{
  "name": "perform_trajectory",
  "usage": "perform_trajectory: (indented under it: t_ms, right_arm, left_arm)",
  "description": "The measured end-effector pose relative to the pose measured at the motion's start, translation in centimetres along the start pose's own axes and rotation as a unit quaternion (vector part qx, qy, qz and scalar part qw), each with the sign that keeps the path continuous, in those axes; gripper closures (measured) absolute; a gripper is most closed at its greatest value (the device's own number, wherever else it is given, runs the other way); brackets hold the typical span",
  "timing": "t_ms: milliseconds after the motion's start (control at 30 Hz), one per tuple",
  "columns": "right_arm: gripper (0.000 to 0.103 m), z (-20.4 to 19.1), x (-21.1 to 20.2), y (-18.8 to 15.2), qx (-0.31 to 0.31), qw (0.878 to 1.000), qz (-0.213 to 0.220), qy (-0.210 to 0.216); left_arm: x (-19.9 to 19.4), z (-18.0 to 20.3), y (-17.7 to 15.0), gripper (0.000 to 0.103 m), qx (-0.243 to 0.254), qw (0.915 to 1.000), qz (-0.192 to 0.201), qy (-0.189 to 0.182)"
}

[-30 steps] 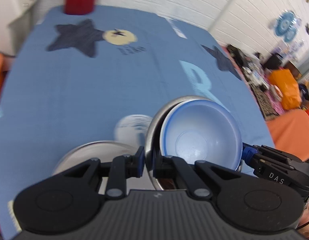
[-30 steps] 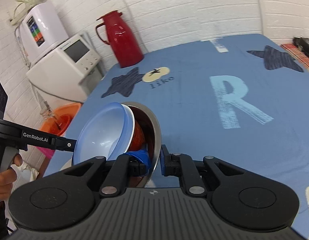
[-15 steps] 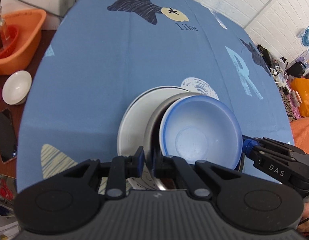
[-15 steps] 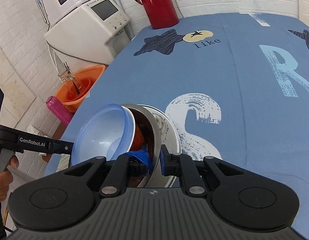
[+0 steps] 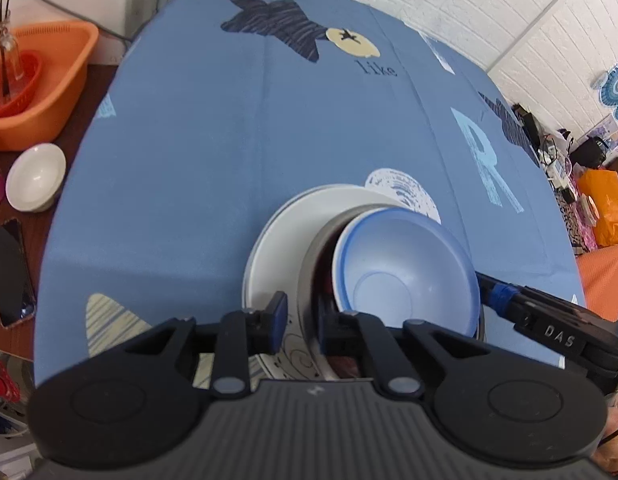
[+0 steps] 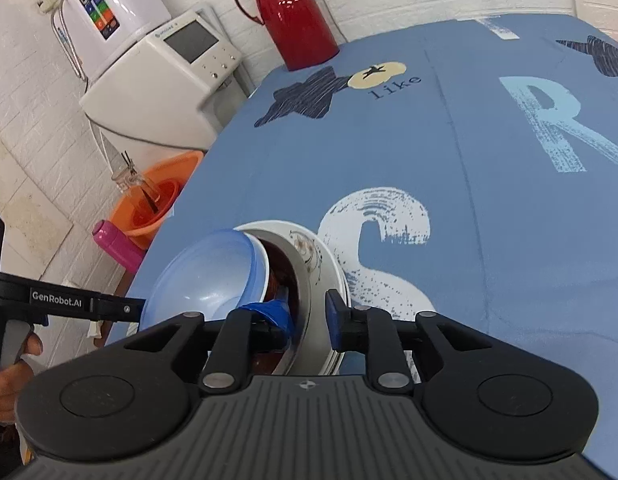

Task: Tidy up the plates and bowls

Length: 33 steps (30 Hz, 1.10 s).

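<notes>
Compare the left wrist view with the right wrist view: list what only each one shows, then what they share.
Only the left wrist view: a white bowl and a phone on the side table, plus orange bags at far right.

Only the right wrist view: two white appliances, a pink bottle, the white S print in full, and a hand holding the left hand-held gripper.

Both: the blue bowl nested in a steel bowl over white plates, the red flask, the orange basket, and the open right hand-held gripper.
</notes>
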State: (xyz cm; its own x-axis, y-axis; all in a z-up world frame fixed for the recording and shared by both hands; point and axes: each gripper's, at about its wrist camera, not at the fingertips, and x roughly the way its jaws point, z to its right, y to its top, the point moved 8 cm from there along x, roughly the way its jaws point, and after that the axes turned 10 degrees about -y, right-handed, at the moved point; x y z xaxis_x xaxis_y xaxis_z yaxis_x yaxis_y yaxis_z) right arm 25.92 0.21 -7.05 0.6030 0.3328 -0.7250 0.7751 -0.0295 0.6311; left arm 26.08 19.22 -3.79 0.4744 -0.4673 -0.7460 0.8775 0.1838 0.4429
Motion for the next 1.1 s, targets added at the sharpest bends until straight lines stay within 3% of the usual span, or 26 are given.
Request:
perform_trajectory:
  t_ms: [33,100,133,200,333,467,633,800,900,1000,1100]
  right_arm:
    - [0.098,-0.1,0.0,0.3,-0.001,1.0,0.002,-0.002]
    - [0.097,-0.4,-0.1,0.8,0.004,1.0,0.008,-0.002]
    - [0.097,-0.4,-0.4,1.0,0.005,1.0,0.016,-0.004]
    - [0.097,-0.2,-1.3,1.5,-0.002,0.999,0.04,-0.01]
    - [0.096,0.7,-2.4,1.9,0.021,0.998,0.059,-0.02]
    - [0.095,1.3,-3.6,1.2,0.035,0.996,0.077,-0.036]
    - [0.093,3.5,-5.4,-0.8,0.081,0.99,0.09,-0.072]
    - [0.091,7.3,-7.9,-3.0,0.152,0.97,0.104,-0.16]
    - [0.09,9.6,-9.8,-4.4,0.21,0.954,0.143,-0.162]
    - [0.087,11.5,-11.5,-5.6,0.263,0.929,0.19,-0.176]
    - [0.085,12.1,-11.3,-6.1,0.261,0.929,0.176,-0.194]
  left_arm:
    - [-0.2,0.0,0.2,0.092,0.003,0.9999,0.007,0.009]
    - [-1.0,-0.1,0.7,0.072,0.008,0.9991,0.028,0.032]
    - [-1.5,-0.2,0.8,0.069,0.013,0.9983,0.041,0.039]
    - [-2.7,0.0,1.1,0.049,0.018,0.997,0.065,0.039]
    - [-4.4,2.1,1.5,0.049,0.04,0.9933,0.105,0.028]
    - [-4.6,6.3,1.5,0.041,0.074,0.9881,0.135,-0.004]
    - [-2.5,11.3,0.9,0.039,0.106,0.9838,0.133,-0.055]
    - [0.4,15.9,-0.1,0.038,0.153,0.9777,0.113,-0.088]
    - [1.9,18.4,-1.3,0.038,0.185,0.9717,0.099,-0.109]
    - [2.8,19.9,-2.7,0.038,0.211,0.966,0.091,-0.117]
    - [3.2,20.6,-3.9,0.037,0.232,0.9618,0.095,-0.111]
